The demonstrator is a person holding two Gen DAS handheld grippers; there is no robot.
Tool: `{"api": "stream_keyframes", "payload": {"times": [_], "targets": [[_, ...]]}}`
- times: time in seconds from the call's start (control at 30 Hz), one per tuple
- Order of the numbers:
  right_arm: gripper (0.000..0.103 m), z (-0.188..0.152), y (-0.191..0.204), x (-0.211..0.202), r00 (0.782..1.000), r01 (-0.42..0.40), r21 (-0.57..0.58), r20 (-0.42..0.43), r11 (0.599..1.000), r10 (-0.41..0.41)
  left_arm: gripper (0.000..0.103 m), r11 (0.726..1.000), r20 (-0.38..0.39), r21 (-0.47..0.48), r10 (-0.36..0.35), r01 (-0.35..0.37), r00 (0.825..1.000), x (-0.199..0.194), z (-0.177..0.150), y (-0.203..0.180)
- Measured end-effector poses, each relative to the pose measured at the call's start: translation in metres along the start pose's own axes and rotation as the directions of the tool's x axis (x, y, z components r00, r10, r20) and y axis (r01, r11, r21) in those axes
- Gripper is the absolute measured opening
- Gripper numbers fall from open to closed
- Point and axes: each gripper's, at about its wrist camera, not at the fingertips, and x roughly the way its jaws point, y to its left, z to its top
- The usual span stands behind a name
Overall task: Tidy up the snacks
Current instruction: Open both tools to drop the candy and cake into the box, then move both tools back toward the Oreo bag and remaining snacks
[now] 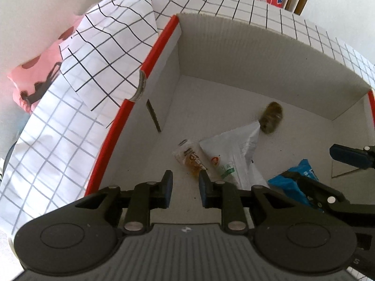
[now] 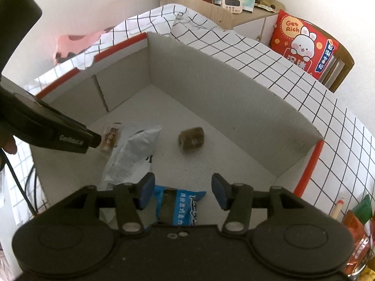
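Observation:
A white cardboard box with red rim (image 1: 131, 107) (image 2: 234, 98) holds several snacks. A clear-wrapped brown snack (image 1: 191, 158) (image 2: 111, 135), a white bag (image 1: 232, 157) (image 2: 133, 154), a round brown-green snack (image 1: 271, 117) (image 2: 191, 140) and a blue packet (image 1: 293, 182) (image 2: 182, 205) lie on its floor. My left gripper (image 1: 184, 188) is open and empty above the clear-wrapped snack. My right gripper (image 2: 182, 190) is open and empty, hovering over the blue packet.
The box sits on a white grid-patterned cloth (image 1: 58, 140) (image 2: 304, 89). A pink item (image 1: 35, 77) lies at the left. A red cushion (image 2: 302, 44) rests on a chair behind. More snack packets (image 2: 358, 229) lie at the right, outside the box.

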Motion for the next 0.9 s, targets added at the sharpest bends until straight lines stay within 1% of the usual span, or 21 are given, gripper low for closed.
{"api": "stream_keyframes", "payload": {"times": [0.1, 0.17, 0.3, 0.43, 0.53, 0.6, 0.67, 0.9], "targets": [[0.058, -0.001, -0.002, -0.012, 1.0, -0.02, 0.017, 0.024, 1.0, 0.02, 0.026, 1.0, 0.033, -0.008, -0.015, 0.015, 0.999, -0.011, -0.004, 0.001], [0.064, -0.002, -0.003, -0.02, 0.999, -0.03, 0.031, 0.042, 0.999, 0.029, 0.027, 1.0, 0.057, -0.009, -0.023, 0.024, 0.998, -0.02, -0.008, 0.001], [0.065, -0.005, -0.004, -0.04, 0.996, -0.057, 0.052, 0.078, 0.997, 0.053, 0.027, 0.999, 0.108, -0.008, -0.033, 0.034, 0.994, -0.038, -0.017, -0.004], [0.07, -0.011, -0.008, -0.06, 0.991, -0.079, 0.078, 0.118, 0.994, 0.07, 0.027, 0.998, 0.16, -0.008, -0.054, 0.056, 0.986, -0.058, -0.025, -0.008], [0.075, -0.016, -0.013, -0.077, 0.985, -0.086, 0.101, 0.157, 0.991, 0.07, 0.032, 0.997, 0.189, -0.013, -0.07, 0.074, 0.979, -0.072, -0.028, -0.012], [0.078, -0.019, -0.018, -0.088, 0.981, -0.095, 0.119, 0.181, 0.988, 0.072, 0.044, 0.996, 0.215, -0.011, -0.08, 0.085, 0.973, -0.083, -0.033, -0.016], [0.08, -0.024, -0.024, -0.1, 0.976, -0.096, 0.135, 0.209, 0.986, 0.066, 0.048, 0.996, 0.243, -0.003, -0.089, 0.093, 0.966, -0.093, -0.036, -0.02], [0.083, -0.049, -0.046, -0.137, 0.96, -0.099, 0.171, 0.276, 0.98, 0.049, 0.049, 0.993, 0.296, 0.047, -0.116, 0.107, 0.948, -0.126, -0.049, -0.051]]}}
